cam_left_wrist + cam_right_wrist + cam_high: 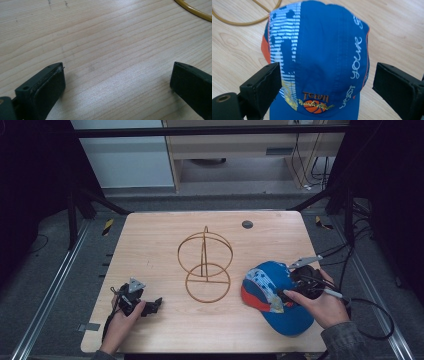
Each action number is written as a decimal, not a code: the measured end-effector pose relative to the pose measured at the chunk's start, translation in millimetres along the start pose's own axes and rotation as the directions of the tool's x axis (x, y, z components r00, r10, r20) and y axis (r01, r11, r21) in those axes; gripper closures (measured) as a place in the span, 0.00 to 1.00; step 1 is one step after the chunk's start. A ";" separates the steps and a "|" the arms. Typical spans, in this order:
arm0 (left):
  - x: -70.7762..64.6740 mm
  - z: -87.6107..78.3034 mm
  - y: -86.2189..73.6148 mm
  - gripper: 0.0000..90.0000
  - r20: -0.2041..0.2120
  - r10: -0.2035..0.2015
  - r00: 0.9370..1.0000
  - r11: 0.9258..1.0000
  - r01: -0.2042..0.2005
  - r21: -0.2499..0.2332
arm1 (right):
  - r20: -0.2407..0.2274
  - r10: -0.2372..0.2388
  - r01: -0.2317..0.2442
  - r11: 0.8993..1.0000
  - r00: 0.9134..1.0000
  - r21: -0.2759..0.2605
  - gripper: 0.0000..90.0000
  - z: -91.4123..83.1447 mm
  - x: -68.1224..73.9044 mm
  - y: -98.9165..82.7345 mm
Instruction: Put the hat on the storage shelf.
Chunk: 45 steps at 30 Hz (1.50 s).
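A blue cap [270,300] with white stripes, orange trim and a basketball logo lies on the right of the wooden table [160,240]. My right gripper [289,292] hovers over it, open. In the right gripper view the cap [319,50] lies between and beyond the jaws of that gripper [327,70], which stand apart on either side of its crown. A golden wire stand [205,262] of rings rises at the table's middle. My left gripper [150,306] rests low near the front left, open over bare wood [117,72].
A dark round spot [247,224] marks the table's far side. The stand's base ring [193,10] curves past the left gripper, and it [242,23] also lies just beyond the cap. Cables [370,320] trail off the table's right edge.
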<state>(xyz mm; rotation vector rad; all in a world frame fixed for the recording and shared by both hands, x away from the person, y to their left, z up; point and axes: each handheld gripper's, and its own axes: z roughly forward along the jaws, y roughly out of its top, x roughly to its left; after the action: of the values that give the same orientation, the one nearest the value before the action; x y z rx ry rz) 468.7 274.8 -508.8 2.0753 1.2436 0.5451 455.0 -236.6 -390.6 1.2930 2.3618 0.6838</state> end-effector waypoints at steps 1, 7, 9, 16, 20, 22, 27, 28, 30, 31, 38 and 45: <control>0.0 0.0 0.0 0.00 0.000 0.000 1.000 1.000 0.000 0.000 | -0.003 0.002 -0.002 1.000 1.000 0.004 0.08 1.6 -0.7 -1.0; -0.6 0.1 0.0 0.00 0.003 0.001 1.000 1.000 -0.001 0.001 | -0.002 0.006 -0.006 1.000 1.000 0.023 0.07 11.2 2.3 -1.1; -0.6 -0.1 0.1 0.00 0.003 0.002 1.000 1.000 -0.002 0.003 | -0.002 0.016 -0.016 1.000 1.000 0.025 0.07 14.4 2.5 -0.4; -0.8 -0.1 0.2 0.00 0.003 0.004 1.000 1.000 -0.004 0.002 | 0.000 0.009 -0.009 0.999 1.000 0.050 0.13 22.5 5.8 2.2; -0.9 0.1 0.1 0.00 0.004 0.004 1.000 1.000 -0.004 0.000 | -0.008 0.014 -0.013 0.998 1.000 0.067 0.23 25.1 5.9 4.0; -0.9 0.1 0.1 0.00 0.006 0.004 1.000 1.000 -0.004 0.001 | -0.012 0.014 -0.013 0.997 1.000 0.078 0.28 26.3 5.2 4.1; -0.9 0.1 0.1 0.00 0.006 0.006 1.000 1.000 -0.006 0.001 | -0.019 0.014 -0.012 0.995 1.000 0.097 0.43 29.2 2.1 2.5; -0.9 0.1 0.1 0.00 0.006 0.006 1.000 1.000 -0.006 0.001 | -0.019 0.014 -0.012 0.995 1.000 0.097 0.43 29.2 2.1 2.5; -1.0 0.1 0.1 0.00 0.007 0.006 1.000 1.000 -0.006 0.001 | -0.027 0.022 -0.019 0.995 0.999 0.096 0.51 30.2 -0.4 1.7; -1.0 0.1 0.1 0.00 0.007 0.007 1.000 1.000 -0.007 0.001 | -0.029 0.022 -0.019 0.995 0.999 0.097 0.54 30.5 -1.1 1.3; -1.2 0.1 0.2 0.00 0.008 0.007 1.000 1.000 -0.007 0.000 | -0.041 0.017 -0.013 0.995 0.999 0.099 0.74 31.0 -3.3 0.3; -1.4 0.2 0.2 0.00 0.009 0.008 1.000 1.000 -0.008 0.000 | -0.050 0.014 -0.010 0.996 0.999 0.085 0.94 27.4 -5.9 -0.4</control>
<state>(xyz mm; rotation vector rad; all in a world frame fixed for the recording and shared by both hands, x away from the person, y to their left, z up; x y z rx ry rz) 468.2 273.5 -508.8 2.0816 1.2312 0.5391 472.2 -235.2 -412.7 1.3413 2.4495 0.6326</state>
